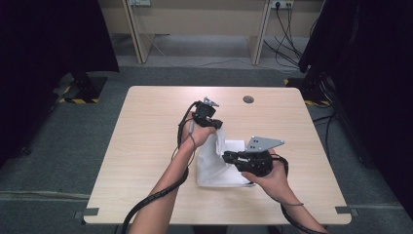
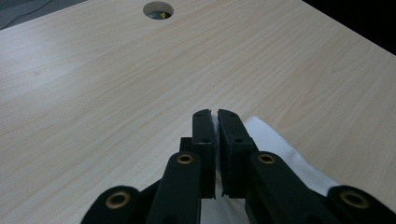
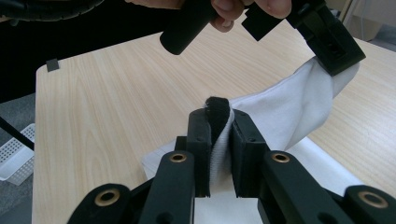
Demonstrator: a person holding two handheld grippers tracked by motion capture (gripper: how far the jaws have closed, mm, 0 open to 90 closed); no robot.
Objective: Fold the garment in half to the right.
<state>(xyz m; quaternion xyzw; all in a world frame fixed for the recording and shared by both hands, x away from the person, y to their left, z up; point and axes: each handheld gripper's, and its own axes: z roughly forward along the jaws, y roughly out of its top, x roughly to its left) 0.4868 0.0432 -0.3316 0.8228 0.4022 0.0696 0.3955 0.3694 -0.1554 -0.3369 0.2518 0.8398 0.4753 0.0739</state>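
A white cloth [image 1: 214,163] lies partly on the wooden table [image 1: 146,146], and one side of it is lifted between my two grippers. My left gripper [image 1: 216,124] is shut on the cloth's upper edge; in the left gripper view a thin white fold [image 2: 280,149] sits pinched between the jaws of the left gripper [image 2: 216,116]. My right gripper [image 1: 228,157] is shut on another edge lower down. In the right gripper view that gripper [image 3: 217,116] clamps the cloth [image 3: 289,107], and a dark strip [image 3: 217,106] shows at the top. The fabric stretches up to the left gripper [image 3: 334,49].
A round cable hole [image 1: 248,99] is set in the table near its far edge, also visible as a hole [image 2: 158,9] in the left gripper view. Black cables trail from both grippers along the forearms. Dark stands flank the table, and a desk stands beyond it.
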